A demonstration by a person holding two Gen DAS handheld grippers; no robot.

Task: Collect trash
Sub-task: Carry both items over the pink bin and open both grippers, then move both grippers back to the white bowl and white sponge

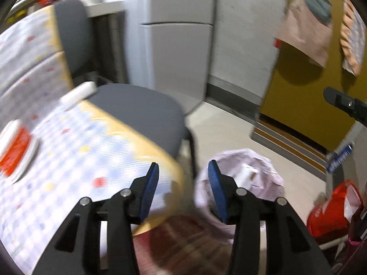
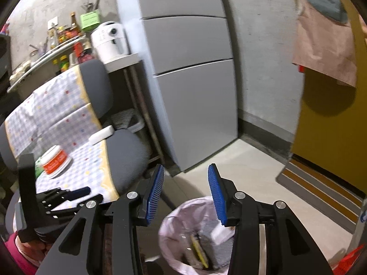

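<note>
Both pairs of jaws are shown spread wide with nothing held between the blue pads; the left gripper [image 1: 183, 167] is seen over the table corner, its right-hand finger set before the rim of the trash bin [image 1: 270, 160], while the right gripper [image 2: 186, 168] is held above the same trash bin [image 2: 169, 224], whose pale liner bag is seen open on the floor; inside the bin a white block, a grey item and a yellow-edged flat item are visible, though their nature cannot be told. The table [image 2: 68, 119], covered by a checked cloth with a yellow border, is seen to the left of the bin; on it a red-and-white lidded tub [image 2: 56, 161] and, nearer the far edge, a white oblong item [image 2: 102, 135] are found, well apart from each other; both are also caught, blurred, in the left wrist view, the tub [image 1: 17, 151] at the left margin and the oblong item [image 1: 79, 94] at the table edge. A grey chair [image 1: 140, 112] is placed between the table and the bin, its seat tucked partly beneath the cloth; behind it a grey refrigerator [image 2: 190, 87] is stood against the wall; a white appliance [image 2: 110, 41] and a shelf of bottles are seen to its left. A yellow door [image 1: 305, 105] with a striped mat [image 2: 321, 192] before it is seen at the right; a red bag [image 1: 330, 210] is seen on the floor just right of the bin.
</note>
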